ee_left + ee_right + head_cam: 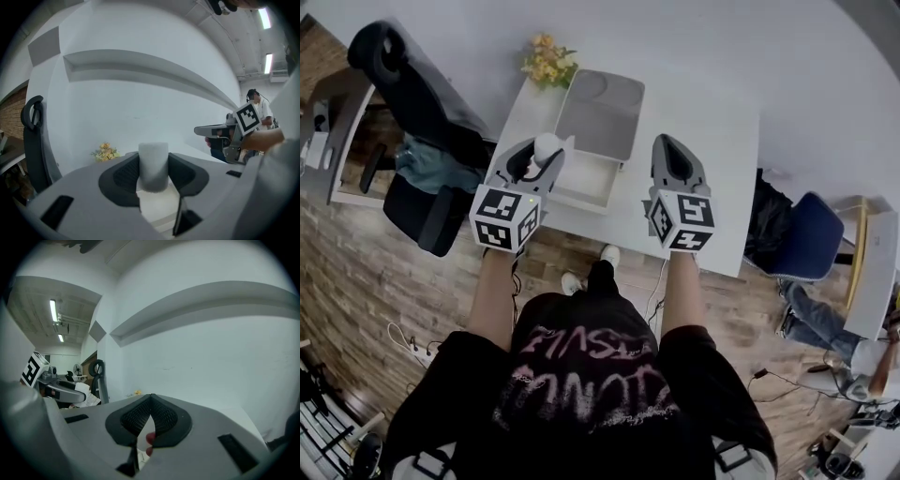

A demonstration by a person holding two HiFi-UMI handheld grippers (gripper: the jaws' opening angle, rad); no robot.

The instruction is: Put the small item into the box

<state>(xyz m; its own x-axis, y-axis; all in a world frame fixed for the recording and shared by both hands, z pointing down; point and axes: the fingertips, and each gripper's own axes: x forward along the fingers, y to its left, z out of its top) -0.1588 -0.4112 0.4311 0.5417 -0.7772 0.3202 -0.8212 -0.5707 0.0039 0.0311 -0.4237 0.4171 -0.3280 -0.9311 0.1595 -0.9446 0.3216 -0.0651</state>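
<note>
White roll [153, 166] beside box [586, 183] edge

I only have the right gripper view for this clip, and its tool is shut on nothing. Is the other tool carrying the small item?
Observer: Yes. The left gripper view shows the left tool clamped on a small white cylinder, with a pad against each side.
Reviewer: Where is the box?
Observer: In the head view, an open pale grey box with its lid raised sits on the white table, just ahead of the left tool.
Reviewer: Is the cylinder over it yet?
Observer: Not quite, it seems. The head view puts it at the box's left edge rather than over the tray.
</note>
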